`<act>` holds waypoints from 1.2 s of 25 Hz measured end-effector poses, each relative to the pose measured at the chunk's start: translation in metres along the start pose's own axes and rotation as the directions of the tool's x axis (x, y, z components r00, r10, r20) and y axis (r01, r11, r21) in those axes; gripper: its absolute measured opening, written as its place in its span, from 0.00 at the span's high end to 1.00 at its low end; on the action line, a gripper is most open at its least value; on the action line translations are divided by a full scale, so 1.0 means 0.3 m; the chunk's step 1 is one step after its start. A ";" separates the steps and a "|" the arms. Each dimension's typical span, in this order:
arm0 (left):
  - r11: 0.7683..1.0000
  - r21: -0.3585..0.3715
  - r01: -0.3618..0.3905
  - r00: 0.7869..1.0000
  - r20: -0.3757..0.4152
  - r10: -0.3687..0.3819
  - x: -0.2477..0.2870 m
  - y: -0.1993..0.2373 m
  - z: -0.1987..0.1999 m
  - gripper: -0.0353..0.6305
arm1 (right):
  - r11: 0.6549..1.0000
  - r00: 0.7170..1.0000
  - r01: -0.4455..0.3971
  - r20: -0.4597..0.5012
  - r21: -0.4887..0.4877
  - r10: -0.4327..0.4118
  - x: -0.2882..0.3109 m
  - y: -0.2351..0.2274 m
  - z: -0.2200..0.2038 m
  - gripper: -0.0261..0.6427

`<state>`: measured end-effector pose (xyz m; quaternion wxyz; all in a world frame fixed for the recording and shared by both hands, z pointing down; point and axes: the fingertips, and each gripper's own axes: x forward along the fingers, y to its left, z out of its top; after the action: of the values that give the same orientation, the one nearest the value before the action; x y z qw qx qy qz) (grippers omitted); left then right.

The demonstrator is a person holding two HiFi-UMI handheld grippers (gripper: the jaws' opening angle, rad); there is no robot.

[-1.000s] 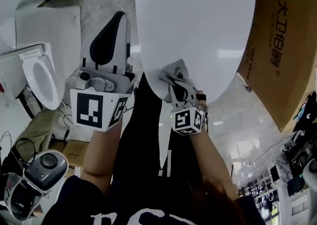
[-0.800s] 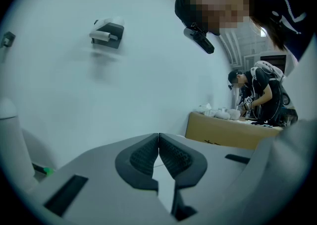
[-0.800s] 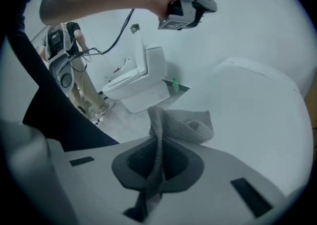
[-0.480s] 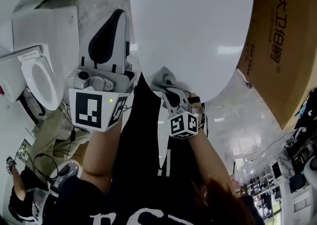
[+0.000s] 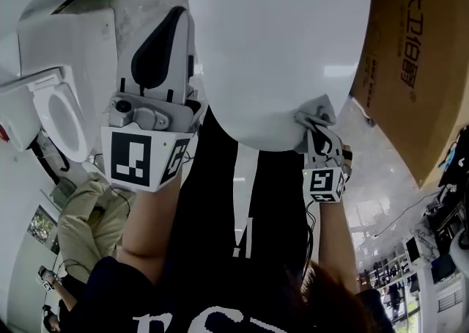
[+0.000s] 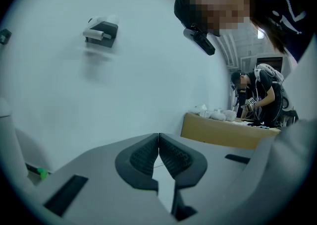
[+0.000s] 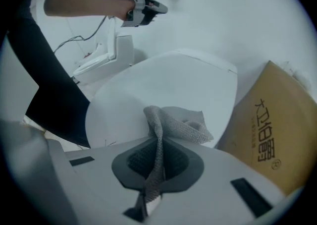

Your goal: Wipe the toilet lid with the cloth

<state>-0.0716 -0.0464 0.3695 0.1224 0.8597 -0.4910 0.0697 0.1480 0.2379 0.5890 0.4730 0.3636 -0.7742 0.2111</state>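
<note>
The right gripper (image 7: 157, 162) has its jaws closed on a grey cloth (image 7: 176, 122) — a twisted strip runs down between the pads, and the rest bunches above them, in front of the near edge of the white lid (image 7: 168, 80). The lid is down and fills the middle. A brown box (image 7: 270, 130) with dark print stands just beside it on the right. At the top left a bare arm (image 7: 79, 2) holds the left gripper (image 7: 141, 10) in the air — well apart from the lid. Below it stands a second toilet (image 7: 106, 60).
</note>
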 end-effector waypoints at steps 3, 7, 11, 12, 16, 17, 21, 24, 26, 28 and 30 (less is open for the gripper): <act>1.000 -0.002 0.003 1.000 0.008 -0.003 0.008 -0.014 0.001 0.91 | 0.989 0.996 0.093 -0.027 0.119 -0.090 -0.025 -0.114 -0.052 0.92; 1.000 -0.009 0.013 1.000 0.005 -0.013 0.019 -0.040 -0.009 0.91 | 0.961 0.990 0.140 -0.035 0.237 -0.136 -0.040 -0.137 -0.076 0.92; 1.000 -0.010 0.022 1.000 -0.002 -0.022 0.024 -0.067 -0.016 0.91 | 0.978 0.999 0.031 -0.022 0.208 -0.027 -0.022 0.018 -0.053 0.92; 1.000 -0.007 0.024 1.000 -0.001 -0.024 0.026 -0.073 -0.010 0.91 | 0.981 0.999 -0.026 -0.022 0.194 0.031 -0.013 0.079 -0.042 0.92; 1.000 0.011 0.013 1.000 0.013 -0.013 0.019 -0.086 0.046 0.91 | 0.925 0.929 -0.351 -0.072 0.145 0.364 0.009 0.388 0.006 0.92; 1.000 0.015 0.008 1.000 0.019 -0.008 0.014 -0.089 0.068 0.91 | 0.906 0.909 -0.398 -0.075 0.141 0.411 0.001 0.430 0.032 0.92; 0.999 0.030 -0.011 0.998 0.055 0.009 -0.010 -0.104 0.205 0.91 | 0.909 0.931 -0.364 0.078 0.202 0.356 -0.086 0.305 0.235 0.92; 0.999 0.047 -0.028 0.996 0.087 0.024 -0.035 -0.128 0.336 0.91 | 0.936 0.950 -0.281 0.203 0.214 0.239 -0.197 0.084 0.393 0.92; 0.998 0.060 -0.033 0.994 0.105 0.026 -0.053 -0.146 0.428 0.91 | 0.945 0.949 -0.218 0.280 0.243 0.147 -0.282 -0.090 0.480 0.92; 0.996 0.078 -0.035 0.993 0.117 0.026 -0.068 -0.162 0.520 0.91 | 0.942 0.941 -0.150 0.336 0.300 0.042 -0.402 -0.281 0.572 0.92; 0.994 0.098 -0.038 0.993 0.115 0.027 -0.092 -0.180 0.607 0.91 | 0.929 0.907 -0.089 0.415 0.358 -0.073 -0.568 -0.447 0.684 0.92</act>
<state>-0.0391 -0.0481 0.1805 0.0499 0.8591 -0.5071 0.0473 0.1805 0.0754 0.3406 0.2169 0.4796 -0.8058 0.2715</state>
